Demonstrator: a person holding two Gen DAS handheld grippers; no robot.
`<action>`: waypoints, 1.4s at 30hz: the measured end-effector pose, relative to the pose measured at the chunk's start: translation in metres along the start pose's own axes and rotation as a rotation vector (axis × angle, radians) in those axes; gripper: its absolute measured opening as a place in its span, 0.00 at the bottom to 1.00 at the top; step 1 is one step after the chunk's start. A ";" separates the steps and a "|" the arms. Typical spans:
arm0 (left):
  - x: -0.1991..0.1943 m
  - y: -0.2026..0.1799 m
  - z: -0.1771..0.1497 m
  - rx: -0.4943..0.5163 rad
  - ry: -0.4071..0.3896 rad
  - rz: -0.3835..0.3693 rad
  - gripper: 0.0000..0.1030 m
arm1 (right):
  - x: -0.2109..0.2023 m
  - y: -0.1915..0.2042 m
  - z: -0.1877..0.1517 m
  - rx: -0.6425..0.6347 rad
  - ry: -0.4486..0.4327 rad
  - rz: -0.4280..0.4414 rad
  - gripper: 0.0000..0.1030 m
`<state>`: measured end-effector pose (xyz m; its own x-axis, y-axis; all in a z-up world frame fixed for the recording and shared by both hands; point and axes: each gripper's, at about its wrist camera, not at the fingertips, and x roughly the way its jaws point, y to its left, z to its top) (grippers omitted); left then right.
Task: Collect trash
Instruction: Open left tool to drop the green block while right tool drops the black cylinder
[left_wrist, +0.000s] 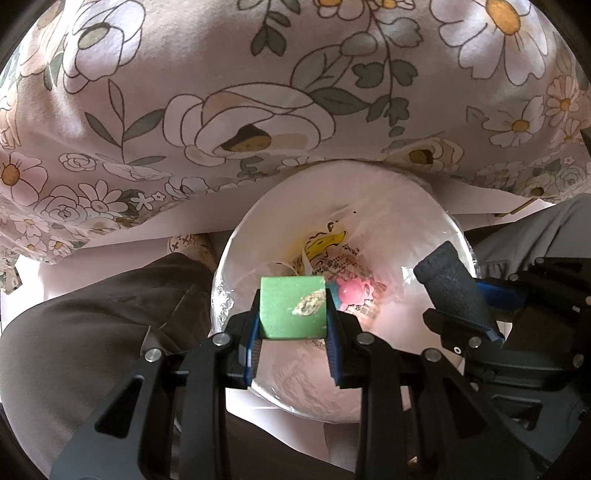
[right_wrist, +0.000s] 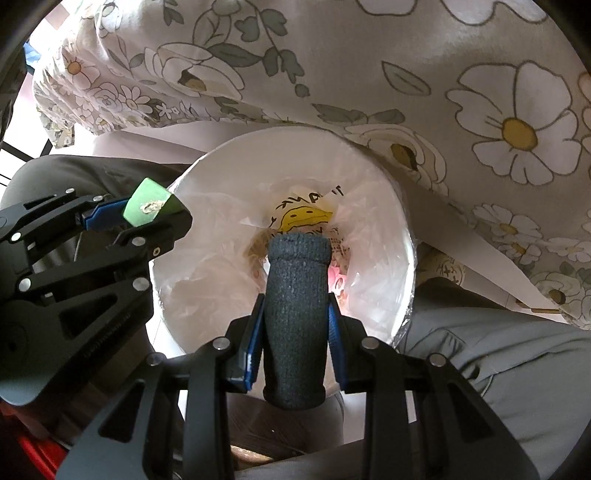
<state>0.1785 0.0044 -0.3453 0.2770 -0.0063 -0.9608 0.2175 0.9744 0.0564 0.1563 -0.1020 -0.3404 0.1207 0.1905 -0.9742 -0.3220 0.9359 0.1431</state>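
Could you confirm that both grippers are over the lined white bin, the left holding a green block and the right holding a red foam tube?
Not quite: the right gripper holds a dark grey foam tube, as the right wrist view shows. The left gripper does hold the green block over the lined white bin.

Both wrist views look steeply down, close above, sharing the lined white bin (left_wrist: 436, 221) (right_wrist: 207, 173)

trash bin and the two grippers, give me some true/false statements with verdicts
1. The left gripper is clamped on a green block. True.
2. The right gripper is open with nothing in it. False: it grips a dark foam cylinder.
3. The white bin already holds a wrapper with a yellow print. True.
4. The green block lies at the bottom of the bin. False: it is held above the bin.
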 end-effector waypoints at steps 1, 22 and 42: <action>0.000 -0.001 0.000 0.000 0.001 -0.001 0.29 | 0.000 0.000 0.000 0.001 0.000 0.000 0.32; 0.004 -0.007 0.000 0.015 0.025 0.000 0.34 | 0.004 0.000 0.002 0.010 0.010 -0.001 0.32; 0.000 -0.001 0.000 -0.012 0.008 -0.001 0.56 | 0.009 0.003 0.002 0.005 0.023 -0.002 0.33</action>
<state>0.1779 0.0036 -0.3454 0.2689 -0.0052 -0.9631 0.2068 0.9770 0.0525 0.1586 -0.0968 -0.3486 0.0997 0.1817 -0.9783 -0.3173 0.9377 0.1418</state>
